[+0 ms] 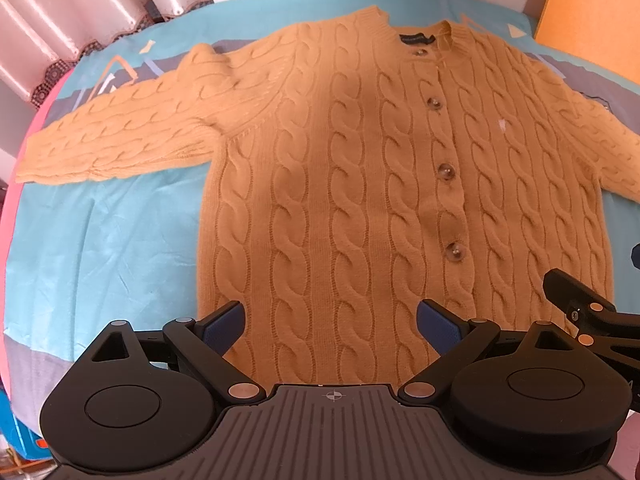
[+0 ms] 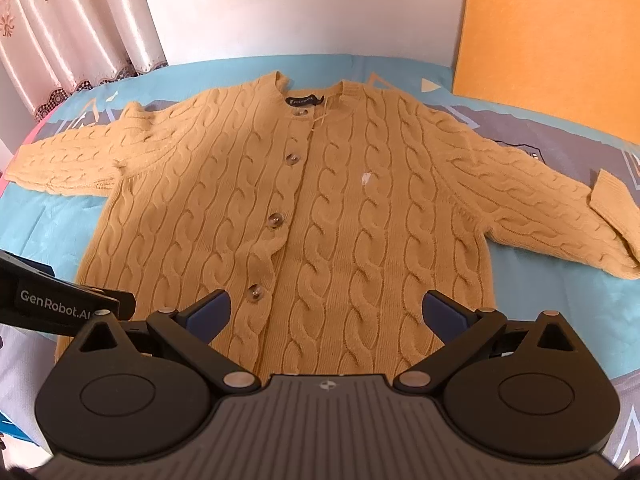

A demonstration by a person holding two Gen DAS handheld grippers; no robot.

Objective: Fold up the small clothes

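Note:
A mustard cable-knit cardigan [image 1: 340, 168] lies flat and buttoned on the bed, front up, collar away from me, both sleeves spread out sideways. It also shows in the right wrist view [image 2: 320, 208]. My left gripper [image 1: 331, 320] is open and empty, hovering over the left part of the cardigan's bottom hem. My right gripper [image 2: 327, 312] is open and empty over the right part of the hem. The right gripper's body shows at the right edge of the left wrist view [image 1: 580, 308]. The left gripper's body shows at the left edge of the right wrist view [image 2: 60, 300].
The bed has a turquoise sheet [image 1: 108, 240] with grey patterned bands. A pink curtain [image 2: 72, 28] hangs at the back left. An orange board [image 2: 552, 48] stands at the back right against a white wall.

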